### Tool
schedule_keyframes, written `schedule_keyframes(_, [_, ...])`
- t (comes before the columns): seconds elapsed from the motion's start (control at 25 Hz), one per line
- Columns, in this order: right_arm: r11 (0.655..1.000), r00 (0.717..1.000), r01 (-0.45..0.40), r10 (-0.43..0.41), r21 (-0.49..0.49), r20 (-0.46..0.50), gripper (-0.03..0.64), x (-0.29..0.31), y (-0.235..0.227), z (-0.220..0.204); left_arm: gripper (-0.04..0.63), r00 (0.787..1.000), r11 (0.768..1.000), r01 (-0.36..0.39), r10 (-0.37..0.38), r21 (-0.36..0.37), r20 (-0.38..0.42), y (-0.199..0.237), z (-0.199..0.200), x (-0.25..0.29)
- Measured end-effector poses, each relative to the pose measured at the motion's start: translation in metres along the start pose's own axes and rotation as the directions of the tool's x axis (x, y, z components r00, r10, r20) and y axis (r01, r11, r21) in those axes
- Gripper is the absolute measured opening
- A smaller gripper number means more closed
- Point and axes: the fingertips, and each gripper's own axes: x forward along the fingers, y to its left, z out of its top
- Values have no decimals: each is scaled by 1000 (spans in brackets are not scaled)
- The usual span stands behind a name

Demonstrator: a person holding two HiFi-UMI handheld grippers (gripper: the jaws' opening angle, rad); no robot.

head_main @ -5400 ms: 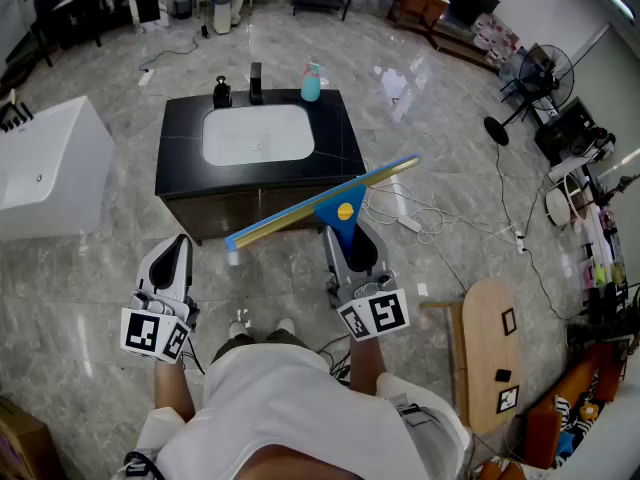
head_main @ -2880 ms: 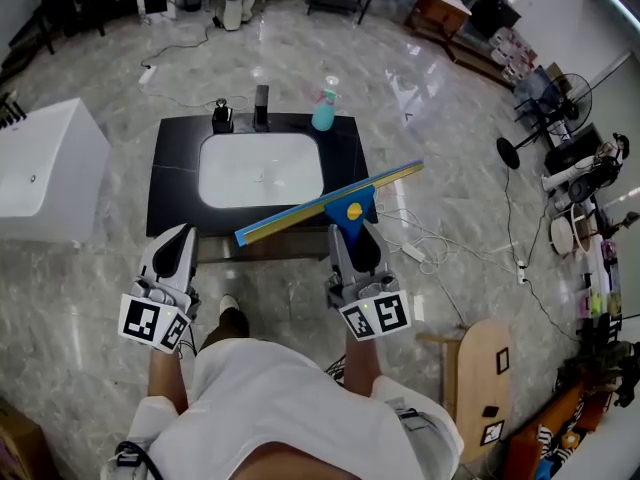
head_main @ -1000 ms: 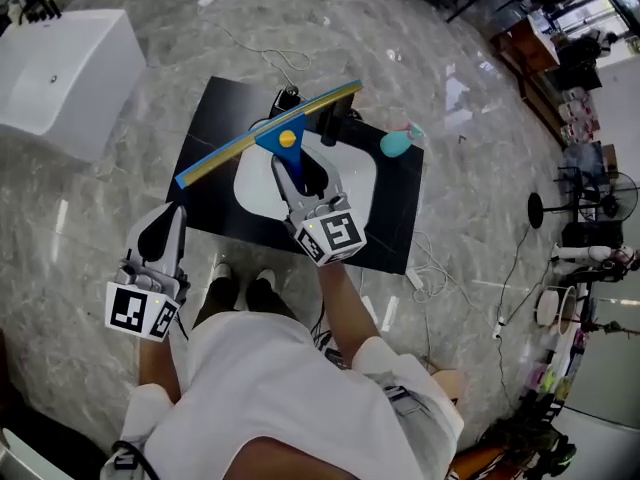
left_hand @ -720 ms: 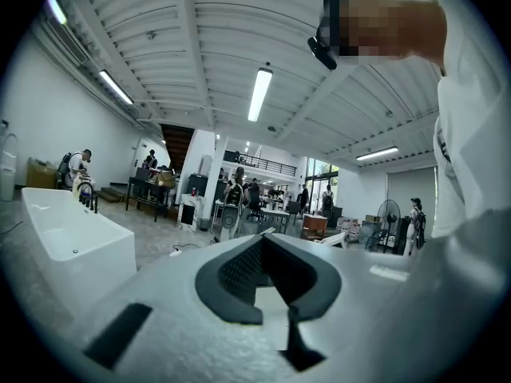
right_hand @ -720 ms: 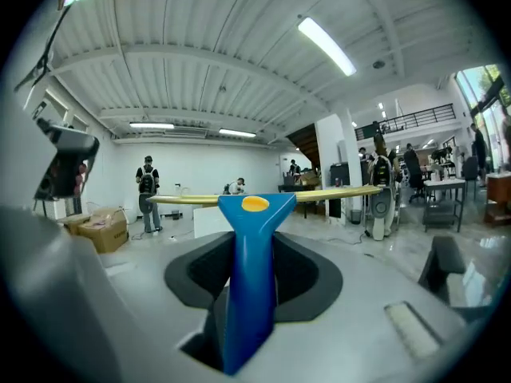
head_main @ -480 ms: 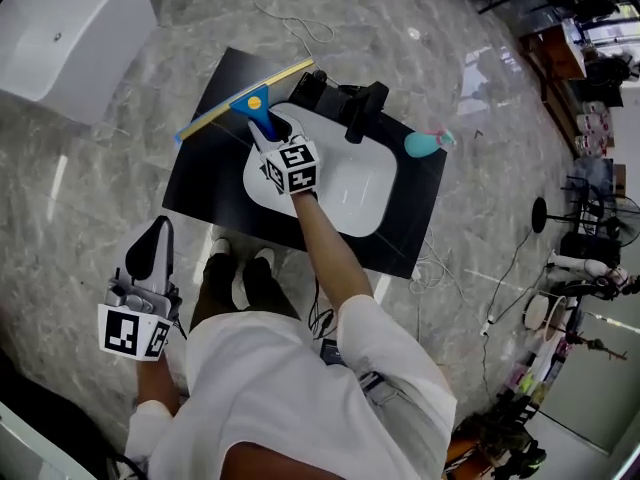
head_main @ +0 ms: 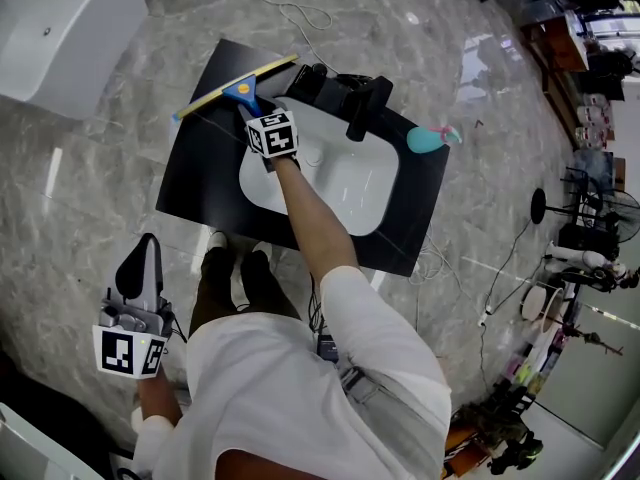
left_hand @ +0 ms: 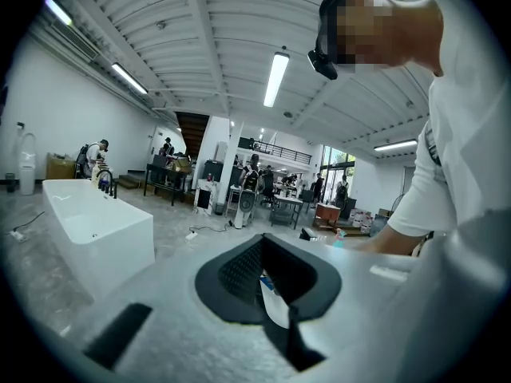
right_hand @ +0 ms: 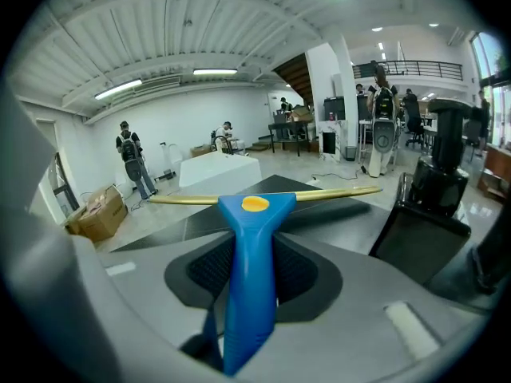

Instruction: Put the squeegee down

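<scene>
The squeegee (head_main: 236, 81) has a blue handle and a long yellow blade. My right gripper (head_main: 252, 105) is shut on the handle (right_hand: 252, 262), arm stretched out over the white basin (head_main: 345, 183). The blade (right_hand: 335, 192) lies crosswise, low over the far left corner of the black counter (head_main: 195, 173) and casting a shadow on it; I cannot tell whether it touches. My left gripper (head_main: 139, 260) hangs beside the person's leg, away from the counter. Its pads (left_hand: 239, 274) are together and nothing is held.
A black faucet (head_main: 365, 103) and a black dispenser (head_main: 306, 82) stand behind the basin, close to the right of the squeegee. A teal spray bottle (head_main: 428, 139) sits on the counter's far right corner. A white bathtub (head_main: 60, 13) stands to the left on the marble floor.
My right gripper has dropped and reached forward, carrying the squeegee from above the basin to the counter's far left corner. My left gripper has sunk lower beside the body.
</scene>
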Motion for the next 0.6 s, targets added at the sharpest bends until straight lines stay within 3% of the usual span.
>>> schedule_keyframes(0.4, [1000, 996, 16, -15, 7, -88, 155, 10, -5, -14, 6, 1000, 1000, 21, -21, 3, -1, -5, 0, 4])
schedule_keyframes(0.52, [999, 996, -12, 15, 30, -88, 219, 6, -3, -14, 6, 1000, 1000, 30, -30, 4, -3, -8, 0, 5])
schedule_keyframes(0.6, [999, 998, -13, 16, 43, -55, 219, -1, -4, -7, 6, 999, 999, 39, -39, 6, -3, -11, 1, 5])
